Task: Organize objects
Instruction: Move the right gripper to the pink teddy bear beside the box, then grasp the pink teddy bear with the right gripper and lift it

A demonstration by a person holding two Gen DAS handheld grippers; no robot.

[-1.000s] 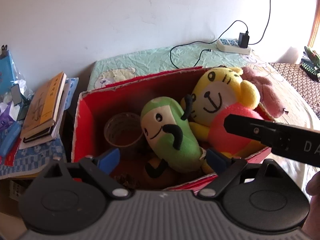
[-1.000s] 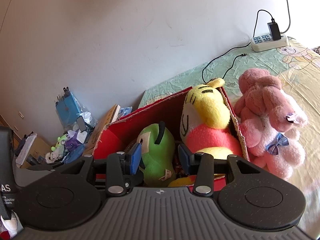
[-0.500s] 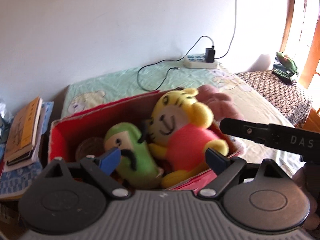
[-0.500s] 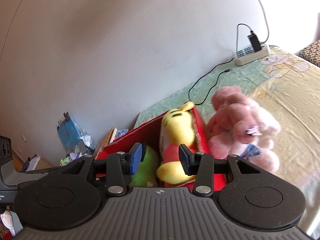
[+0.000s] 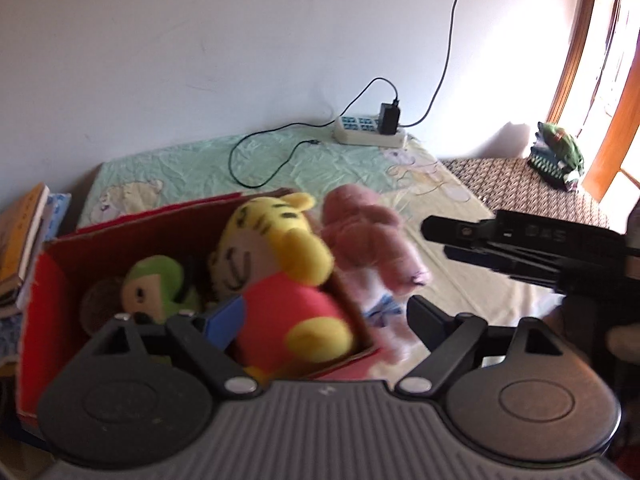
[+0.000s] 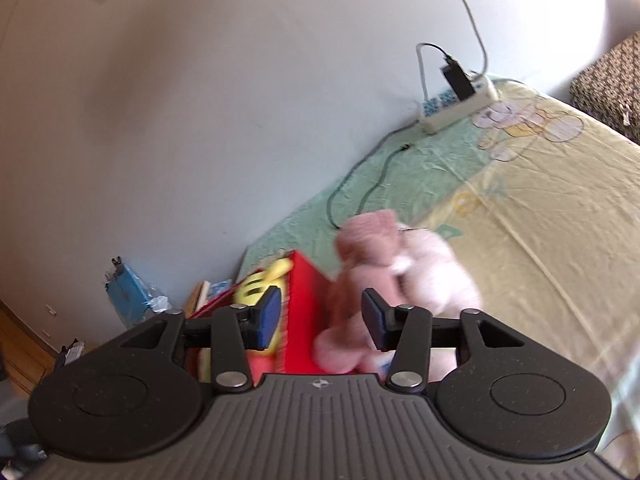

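Observation:
A red cardboard box [image 5: 38, 280] stands on the bed and holds a yellow and red tiger plush [image 5: 276, 264], a green plush [image 5: 154, 280] and a roll of tape [image 5: 100, 308]. A pink plush [image 5: 372, 240] lies against the box's right side on the sheet; it also shows in the right wrist view [image 6: 400, 260]. My left gripper [image 5: 324, 320] is open and empty above the box's near right corner. My right gripper [image 6: 320, 320] is open and empty, above the pink plush and the box wall [image 6: 306, 300]. Its body [image 5: 520, 248] shows at the right of the left wrist view.
A power strip [image 5: 370, 132] with a charger and cable lies at the bed's far edge by the wall. Books [image 5: 20, 240] are stacked left of the box. A patterned brown surface [image 5: 520, 188] with a green toy [image 5: 558, 152] is at the right. A blue packet [image 6: 128, 296] leans by the wall.
Both grippers have pulled back and swung right. The box and its plush toys have slid left and lower in both views, and the pink plush now sits in front of the right gripper.

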